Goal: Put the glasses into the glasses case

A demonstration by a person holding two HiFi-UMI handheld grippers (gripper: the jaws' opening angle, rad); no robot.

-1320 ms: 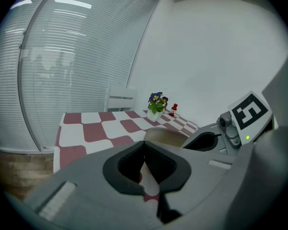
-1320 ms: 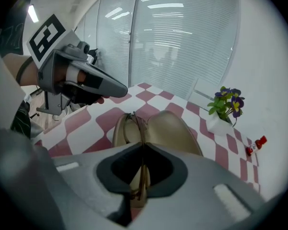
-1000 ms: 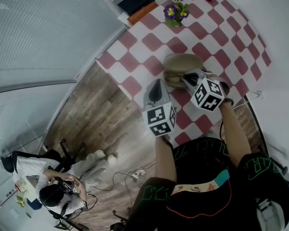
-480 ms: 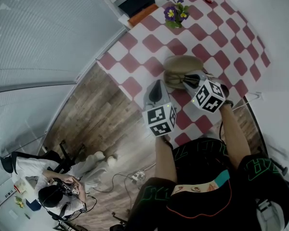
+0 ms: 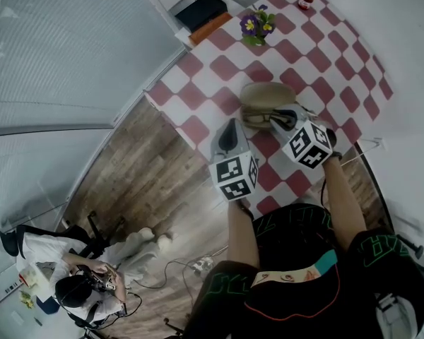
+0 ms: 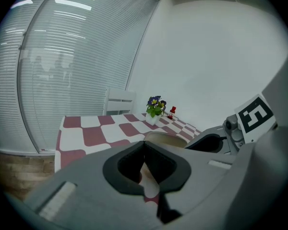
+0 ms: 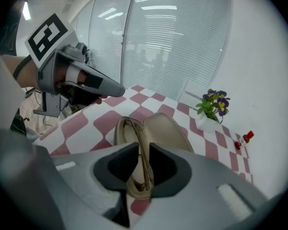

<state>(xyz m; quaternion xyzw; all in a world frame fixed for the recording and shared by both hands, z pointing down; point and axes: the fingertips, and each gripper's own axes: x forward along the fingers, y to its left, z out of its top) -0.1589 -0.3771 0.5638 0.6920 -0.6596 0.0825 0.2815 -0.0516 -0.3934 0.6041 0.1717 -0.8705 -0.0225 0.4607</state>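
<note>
Over case (image 5: 267, 93), right tool (image 5: 273, 117) still gripping glasses (image 7: 140, 138)

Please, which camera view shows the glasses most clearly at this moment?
The right gripper view: the glasses show as a thin frame between the jaws of the right gripper, over the open glasses case. In the head view that gripper mostly hides them. The left gripper view shows only the case's edge, no glasses.
</note>
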